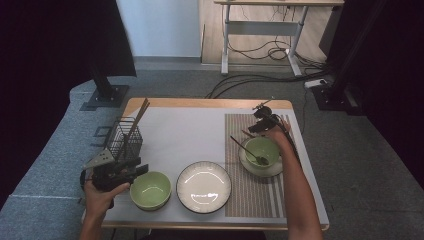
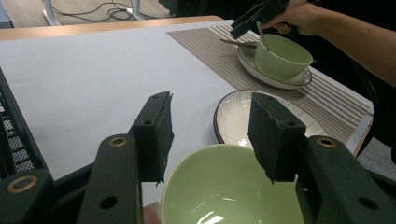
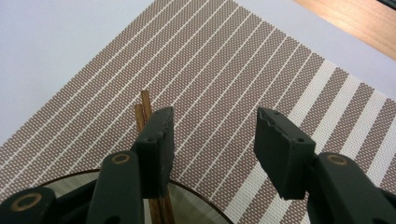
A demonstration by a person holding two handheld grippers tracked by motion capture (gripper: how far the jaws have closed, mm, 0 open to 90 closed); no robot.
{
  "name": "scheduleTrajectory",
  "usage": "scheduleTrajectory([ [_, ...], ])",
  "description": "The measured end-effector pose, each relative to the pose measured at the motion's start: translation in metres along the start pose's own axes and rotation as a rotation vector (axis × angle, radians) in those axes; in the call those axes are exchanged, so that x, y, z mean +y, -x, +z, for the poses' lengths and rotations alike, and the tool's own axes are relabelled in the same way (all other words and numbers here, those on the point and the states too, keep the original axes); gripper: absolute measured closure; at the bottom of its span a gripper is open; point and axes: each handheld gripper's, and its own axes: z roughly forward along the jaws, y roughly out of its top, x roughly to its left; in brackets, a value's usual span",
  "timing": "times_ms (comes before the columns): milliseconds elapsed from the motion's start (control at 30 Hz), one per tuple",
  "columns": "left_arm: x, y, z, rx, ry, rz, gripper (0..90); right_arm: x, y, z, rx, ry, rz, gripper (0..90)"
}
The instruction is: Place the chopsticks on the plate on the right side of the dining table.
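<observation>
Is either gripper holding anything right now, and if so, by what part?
Nothing is held. The left gripper hangs open over the near green bowl; the right gripper is open above the placemat, chopsticks beside one jaw.

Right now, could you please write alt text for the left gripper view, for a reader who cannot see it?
The left gripper, jaws open, hovers over an empty green bowl on a white table. Beyond it lies a white plate; farther off on a striped mat, a hand holds another gripper above a second green bowl on a saucer.
</observation>
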Motion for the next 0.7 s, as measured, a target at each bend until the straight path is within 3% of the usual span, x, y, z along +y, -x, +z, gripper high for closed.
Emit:
scheduleTrajectory([
  [300,0.0,0.0,0.0,0.0,-0.001,0.0,49.8,0.009,-0.001,-0.009,0.0,0.027,0.012,47.5],
  [700,0.0,-0.001,-0.001,0.002,0.003,-0.001,49.8,0.012,-0.004,0.006,-0.002,-0.009,0.015,46.8],
])
